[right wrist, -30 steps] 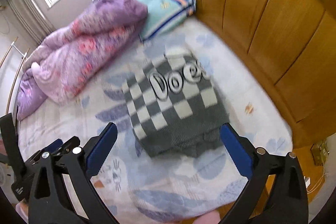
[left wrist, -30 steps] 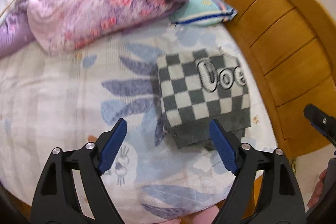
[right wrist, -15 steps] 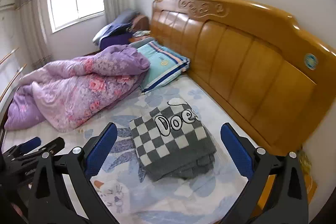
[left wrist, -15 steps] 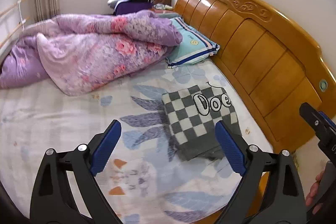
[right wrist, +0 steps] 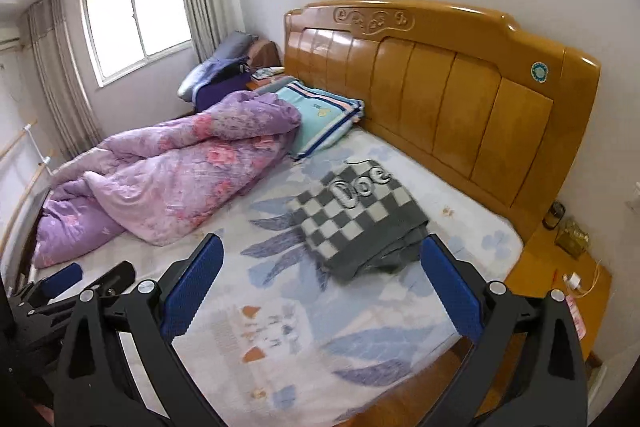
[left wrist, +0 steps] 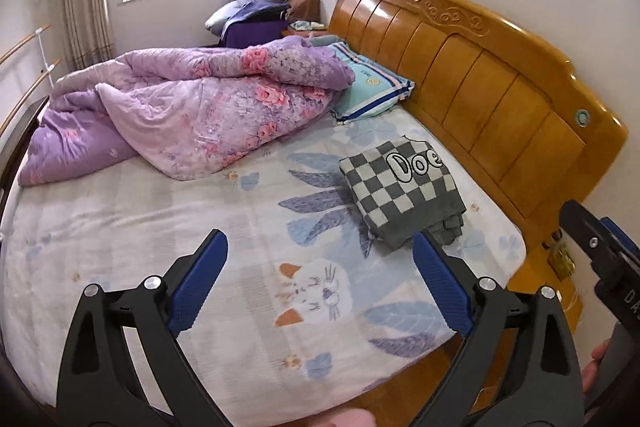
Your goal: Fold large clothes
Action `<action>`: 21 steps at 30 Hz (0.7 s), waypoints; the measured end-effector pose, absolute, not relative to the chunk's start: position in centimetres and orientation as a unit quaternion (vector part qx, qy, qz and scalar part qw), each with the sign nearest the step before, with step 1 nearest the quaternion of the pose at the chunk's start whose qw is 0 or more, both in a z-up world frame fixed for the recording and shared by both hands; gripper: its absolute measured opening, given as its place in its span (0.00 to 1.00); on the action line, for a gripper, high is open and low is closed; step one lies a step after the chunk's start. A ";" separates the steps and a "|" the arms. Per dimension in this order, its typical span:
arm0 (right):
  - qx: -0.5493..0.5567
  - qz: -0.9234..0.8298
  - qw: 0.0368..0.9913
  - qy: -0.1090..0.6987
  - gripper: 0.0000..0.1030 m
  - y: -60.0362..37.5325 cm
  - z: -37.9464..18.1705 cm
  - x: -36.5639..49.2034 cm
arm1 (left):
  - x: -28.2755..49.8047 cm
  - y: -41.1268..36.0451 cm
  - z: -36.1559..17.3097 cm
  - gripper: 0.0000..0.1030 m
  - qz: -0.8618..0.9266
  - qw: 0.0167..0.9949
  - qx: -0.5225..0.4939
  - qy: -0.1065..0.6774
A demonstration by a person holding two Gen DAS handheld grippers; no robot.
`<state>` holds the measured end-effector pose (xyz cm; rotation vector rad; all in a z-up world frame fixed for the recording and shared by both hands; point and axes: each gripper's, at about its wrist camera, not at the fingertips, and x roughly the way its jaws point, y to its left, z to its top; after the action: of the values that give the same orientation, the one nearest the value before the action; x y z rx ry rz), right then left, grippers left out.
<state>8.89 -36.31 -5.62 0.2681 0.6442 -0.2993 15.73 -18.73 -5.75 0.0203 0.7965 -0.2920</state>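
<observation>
The folded checkered sweater (left wrist: pixel 402 193) lies on the bed (left wrist: pixel 160 227) near the headboard (left wrist: pixel 480 95), its lower layers hidden; left tool (left wrist: pixel 320 281), just opening wider, and right tool (right wrist: pixel 318 283) gape empty

The right tongs (right wrist: pixel 320 287) stand wide apart and empty above the bed (right wrist: pixel 472 227). A folded checkered sweater (right wrist: pixel 360 215) lies on the sheet near the wooden headboard (right wrist: pixel 440 99), beside a rumpled purple quilt (right wrist: pixel 180 171)
</observation>
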 end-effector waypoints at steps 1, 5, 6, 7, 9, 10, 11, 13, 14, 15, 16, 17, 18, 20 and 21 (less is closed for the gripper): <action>0.128 -0.149 0.930 0.311 0.93 -35.3 -5.4 8.4 | 15.1 -17.8 -5.4 0.91 -0.131 0.915 0.014 0.381; 0.102 -0.178 0.934 0.291 0.93 -31.7 -4.8 6.5 | 13.3 -14.4 -4.4 0.91 -0.127 0.923 0.009 0.362; 0.101 -0.181 0.937 0.281 0.93 -30.9 -4.8 6.0 | 13.1 -13.8 -4.4 0.91 -0.125 0.924 0.011 0.361; 0.098 -0.185 0.938 0.276 0.93 -30.4 -4.8 5.8 | 13.0 -13.2 -4.3 0.91 -0.124 0.925 0.014 0.359; 0.086 -0.201 0.937 0.274 0.93 -29.0 -4.8 5.5 | 12.7 -11.7 -4.3 0.91 -0.121 0.929 0.018 0.348; 0.084 -0.203 0.936 0.274 0.93 -28.5 -4.9 5.5 | 12.5 -10.8 -4.4 0.91 -0.121 0.932 0.021 0.342; 0.084 -0.207 0.935 0.274 0.92 -27.8 -5.1 5.4 | 12.7 -10.2 -4.6 0.91 -0.122 0.931 0.026 0.343; 0.085 -0.216 0.935 0.266 0.92 -26.8 -5.5 5.3 | 12.9 -9.1 -4.8 0.91 -0.126 0.929 0.030 0.347; 0.085 -0.223 0.936 0.260 0.92 -26.1 -5.7 5.2 | 13.0 -8.2 -5.0 0.92 -0.135 0.929 0.028 0.344; 0.085 -0.228 0.935 0.257 0.92 -25.7 -5.9 5.2 | 12.9 -7.5 -5.2 0.95 -0.145 0.928 0.028 0.342; 0.085 -0.236 0.934 0.255 0.93 -25.1 -6.1 5.1 | 12.8 -6.9 -5.3 0.95 -0.156 0.926 0.032 0.341; 0.091 -0.247 0.930 0.258 0.93 -24.5 -6.5 5.2 | 12.8 -6.5 -5.5 0.95 -0.162 0.925 0.036 0.341; 0.099 -0.249 0.926 0.264 0.93 -24.2 -6.8 5.4 | 12.8 -6.0 -5.7 0.95 -0.167 0.925 0.040 0.340; 0.108 -0.253 0.922 0.273 0.93 -23.4 -7.5 5.8 | 12.9 -5.4 -6.2 0.95 -0.172 0.924 0.045 0.338; 0.109 -0.261 0.919 0.275 0.93 -23.1 -7.8 5.9 | 12.9 -5.1 -6.4 0.95 -0.173 0.924 0.050 0.338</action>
<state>5.94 -23.11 -7.83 0.2248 0.5650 -0.5375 12.92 -5.10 -6.36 0.1027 0.6927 -0.3551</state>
